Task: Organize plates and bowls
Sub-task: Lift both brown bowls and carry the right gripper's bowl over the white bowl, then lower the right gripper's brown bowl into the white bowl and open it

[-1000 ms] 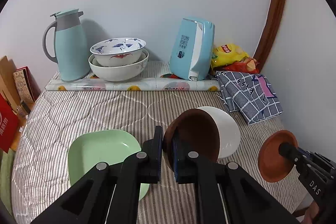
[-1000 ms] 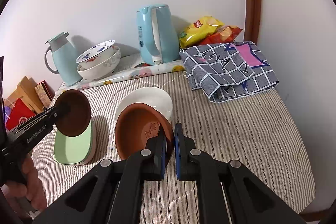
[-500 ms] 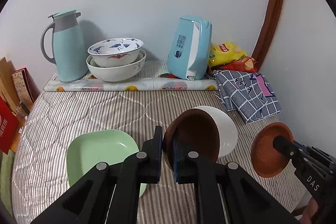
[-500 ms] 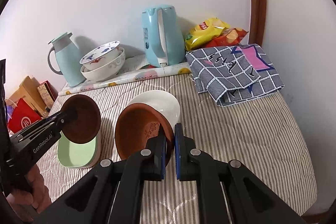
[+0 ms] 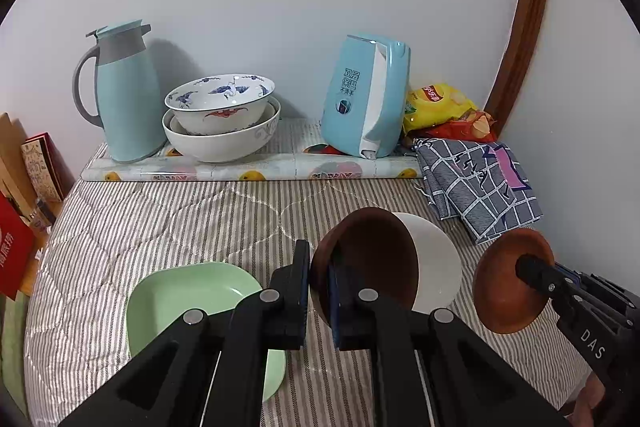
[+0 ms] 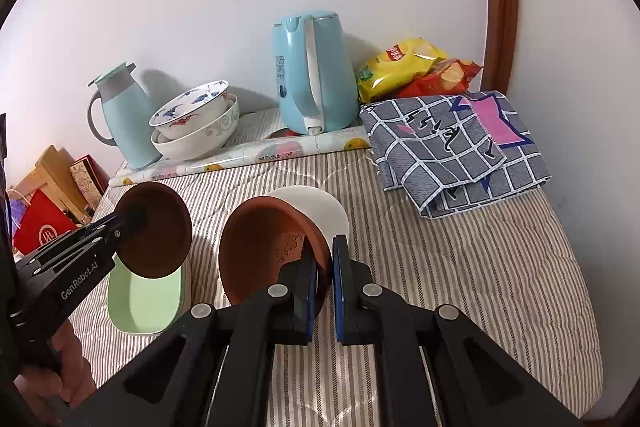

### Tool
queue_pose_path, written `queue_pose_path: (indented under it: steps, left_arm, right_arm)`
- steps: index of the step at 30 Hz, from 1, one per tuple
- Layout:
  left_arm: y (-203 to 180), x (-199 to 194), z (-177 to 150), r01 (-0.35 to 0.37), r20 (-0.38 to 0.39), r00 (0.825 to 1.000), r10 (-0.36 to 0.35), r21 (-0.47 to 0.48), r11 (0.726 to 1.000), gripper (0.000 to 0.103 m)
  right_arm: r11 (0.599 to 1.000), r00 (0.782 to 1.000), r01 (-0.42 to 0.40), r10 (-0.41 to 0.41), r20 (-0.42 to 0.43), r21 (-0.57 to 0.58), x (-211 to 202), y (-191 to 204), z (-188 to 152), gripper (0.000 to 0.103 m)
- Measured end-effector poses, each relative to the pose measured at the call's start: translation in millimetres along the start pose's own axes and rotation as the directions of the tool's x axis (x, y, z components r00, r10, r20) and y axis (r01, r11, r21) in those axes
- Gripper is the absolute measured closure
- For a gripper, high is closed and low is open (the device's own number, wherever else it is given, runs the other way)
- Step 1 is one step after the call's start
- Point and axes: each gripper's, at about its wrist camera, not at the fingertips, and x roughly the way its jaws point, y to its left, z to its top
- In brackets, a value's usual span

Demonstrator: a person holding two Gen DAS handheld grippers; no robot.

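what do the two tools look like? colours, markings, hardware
Both tools are matte black, with angular cut-out arms and silver round pivot bolts. The left tool has blue pad faces on its fingers and white "GenRobot.AI" lettering on its side. The right tool has the same blue pads; white "DAS" shows on its side. No cables or sleeves visible.

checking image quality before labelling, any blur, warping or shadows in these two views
Left wrist view: sharp, no motion blur; fisheye bends the door frame and darkens the corners; the jug casts a soft shadow on the wall. Right wrist view: equally sharp, same curved edges; the kettle shadows the wall behind it; no strong glare.
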Motion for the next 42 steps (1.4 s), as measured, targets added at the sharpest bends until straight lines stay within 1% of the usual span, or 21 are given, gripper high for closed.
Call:
queue_pose_path:
  steps: [14,28,42]
  left_arm:
    - [13,17,3,-0.012,-0.027,1.000,0.012,-0.017,1.000,0.094]
    - [27,42,7,-0.014,-0.052,0.999,0.012,-0.032,0.999,0.094]
    - [40,68,6,-0.019,-0.087,0.996,0.015,-0.051,0.998,0.094]
  right_arm:
    - [1.000,1.000,-0.008,0.008,-0.015,0.008,29,1,11,0.096]
    - [1.000,0.997,-0.002,0.000,-0.082,-0.027,79,9,11,0.096]
    - [0.998,0.987,0.005,-0.016,-0.160,-0.070,119,16,8,0.096]
